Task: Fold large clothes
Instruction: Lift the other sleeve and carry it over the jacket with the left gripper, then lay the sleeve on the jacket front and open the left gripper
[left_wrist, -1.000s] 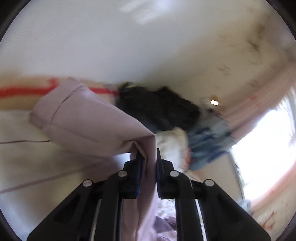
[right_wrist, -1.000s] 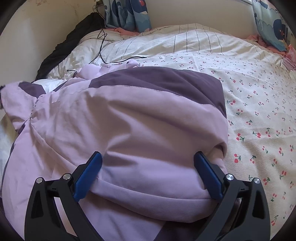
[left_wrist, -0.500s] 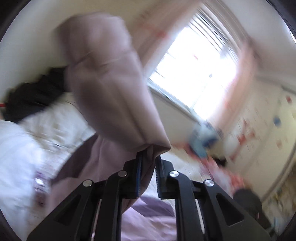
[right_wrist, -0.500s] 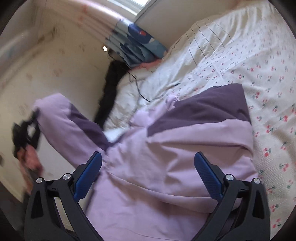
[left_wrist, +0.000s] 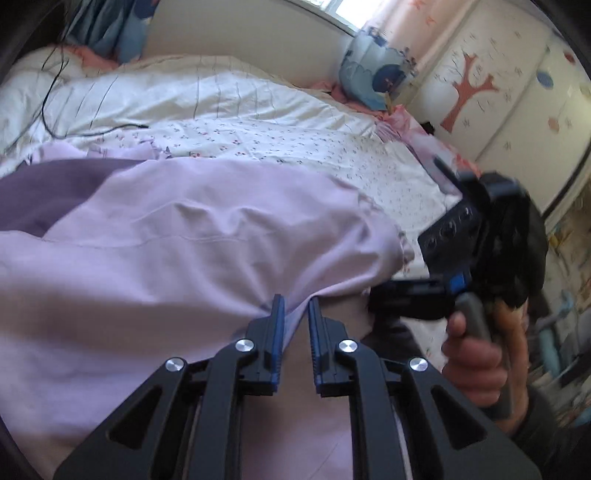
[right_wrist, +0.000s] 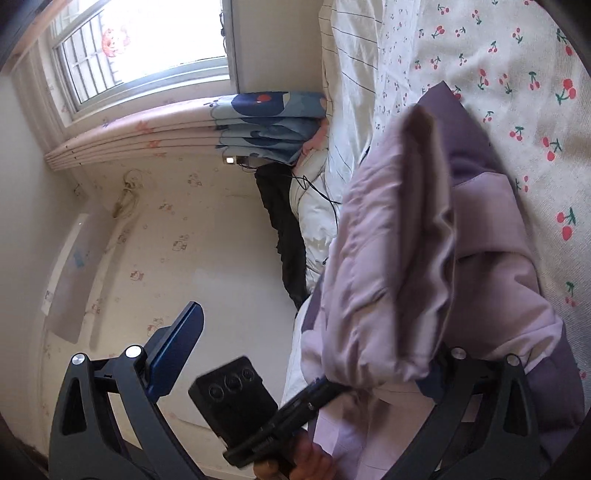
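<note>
Lilac jacket gathered at the near edge of a cherry-print bed

The left gripper (left_wrist: 294, 310) is clamped on a pinch of the lilac jacket (left_wrist: 207, 240), which lies bunched across the bed (left_wrist: 303, 147) by its near edge. The right gripper (right_wrist: 314, 354) stands wide apart, with jacket cloth draped over one of its fingers and nothing pressed between them. The right hand (left_wrist: 476, 354) grips its handle beside the jacket.

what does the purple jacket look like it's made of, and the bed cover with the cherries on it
Jacket: probably a smooth synthetic shell, matt with a faint sheen, lightly padded; it puffs in soft rounded folds and shows stitched seams. Bed cover: looks like printed cotton, matt, with fine creases. Neither can be confirmed by sight.
</note>
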